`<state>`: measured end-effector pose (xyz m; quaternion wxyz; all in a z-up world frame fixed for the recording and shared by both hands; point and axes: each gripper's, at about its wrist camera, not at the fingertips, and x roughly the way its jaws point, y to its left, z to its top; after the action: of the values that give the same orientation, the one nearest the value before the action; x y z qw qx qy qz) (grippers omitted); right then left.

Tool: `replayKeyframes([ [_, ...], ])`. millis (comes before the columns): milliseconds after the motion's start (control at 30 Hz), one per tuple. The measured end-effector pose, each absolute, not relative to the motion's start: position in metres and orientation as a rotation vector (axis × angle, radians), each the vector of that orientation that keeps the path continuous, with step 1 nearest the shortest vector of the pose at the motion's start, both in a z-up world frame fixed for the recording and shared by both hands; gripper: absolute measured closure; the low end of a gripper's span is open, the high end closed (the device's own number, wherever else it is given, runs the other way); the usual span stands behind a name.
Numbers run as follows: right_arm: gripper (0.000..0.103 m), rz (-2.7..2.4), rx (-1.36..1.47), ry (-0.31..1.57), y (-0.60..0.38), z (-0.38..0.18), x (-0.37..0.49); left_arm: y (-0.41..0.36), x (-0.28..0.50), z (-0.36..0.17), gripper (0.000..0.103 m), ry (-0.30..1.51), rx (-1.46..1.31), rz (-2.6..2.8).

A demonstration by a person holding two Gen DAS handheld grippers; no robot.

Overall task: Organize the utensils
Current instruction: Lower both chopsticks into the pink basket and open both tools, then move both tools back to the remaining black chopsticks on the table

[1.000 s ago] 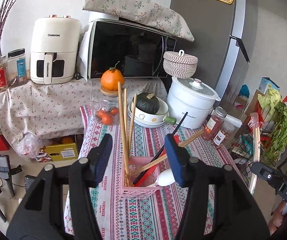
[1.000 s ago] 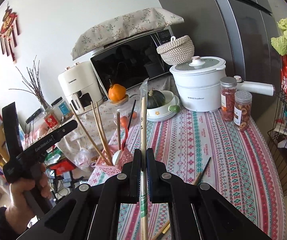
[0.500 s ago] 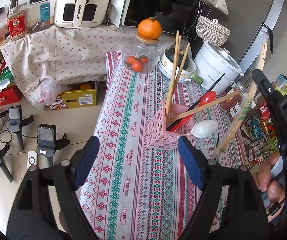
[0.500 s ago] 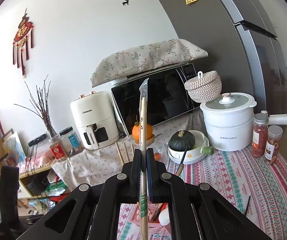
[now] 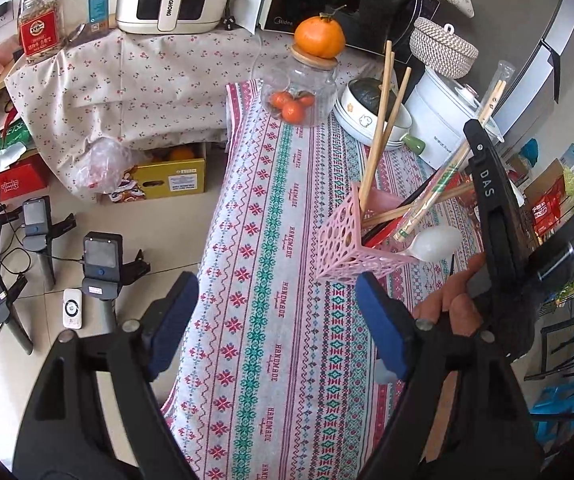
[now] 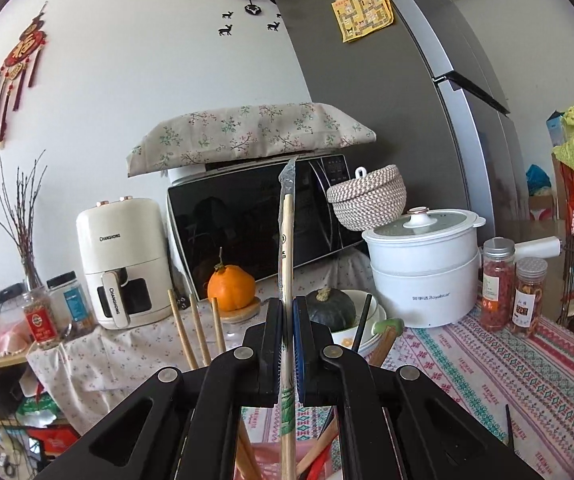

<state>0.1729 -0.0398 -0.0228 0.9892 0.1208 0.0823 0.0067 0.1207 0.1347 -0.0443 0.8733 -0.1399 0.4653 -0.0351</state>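
A pink perforated utensil holder [image 5: 343, 240] stands on the patterned tablecloth [image 5: 271, 320], holding wooden chopsticks [image 5: 379, 128], a red utensil and a white spoon [image 5: 433, 242]. My right gripper [image 6: 286, 344] is shut on a plastic-wrapped pair of chopsticks [image 6: 287, 248]; in the left wrist view the wrapped pair [image 5: 447, 172] slants down with its lower end at the holder's opening. My left gripper [image 5: 277, 320] is open and empty, hovering above the table just in front of the holder.
Behind the holder stand a glass jar with an orange on its lid [image 5: 305, 88], a bowl with a dark squash [image 5: 371, 112], a white cooker [image 6: 423, 264] and spice jars [image 6: 497, 284]. A black chopstick [image 6: 509, 424] lies on the cloth. Air fryer and microwave stand at the back.
My right gripper has carried the wrapped chopsticks over to the pink holder and lowered them toward it. My left gripper has risen and pulled back, staying open.
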Motion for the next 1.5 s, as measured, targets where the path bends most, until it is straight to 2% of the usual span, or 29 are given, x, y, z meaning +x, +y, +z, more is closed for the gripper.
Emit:
replayKeyframes([
  [200,0.096,0.020,0.255,0.208,-0.038,-0.038,0.167,0.132,0.122,-0.046,0.022,0.979,-0.283,-0.065],
  [233,0.093,0.028,0.260,0.211,-0.039,-0.038,0.164,0.131,0.122,-0.046,0.022,0.979,-0.280,-0.065],
  [267,0.088,0.038,0.263,0.217,-0.040,-0.036,0.162,0.130,0.122,-0.046,0.022,0.980,-0.276,-0.065],
  [500,0.083,0.080,0.261,0.281,-0.063,-0.006,0.154,0.124,0.119,-0.041,0.022,0.973,-0.264,-0.074],
  [567,0.070,0.091,0.243,0.312,-0.075,0.004,0.150,0.122,0.118,-0.040,0.022,0.969,-0.257,-0.076],
  [633,0.061,0.111,0.229,0.352,-0.088,0.012,0.146,0.118,0.116,-0.040,0.020,0.970,-0.252,-0.083],
  [767,0.048,0.112,0.192,0.462,-0.118,0.019,0.136,0.108,0.113,-0.041,0.018,0.980,-0.238,-0.102],
  [1067,0.028,0.057,0.129,0.643,-0.181,0.014,0.114,0.078,0.105,-0.050,0.016,1.006,-0.136,-0.126],
  [1500,0.018,0.037,0.156,0.900,-0.226,-0.046,0.119,0.036,0.102,-0.077,0.016,1.074,-0.023,-0.167],
])
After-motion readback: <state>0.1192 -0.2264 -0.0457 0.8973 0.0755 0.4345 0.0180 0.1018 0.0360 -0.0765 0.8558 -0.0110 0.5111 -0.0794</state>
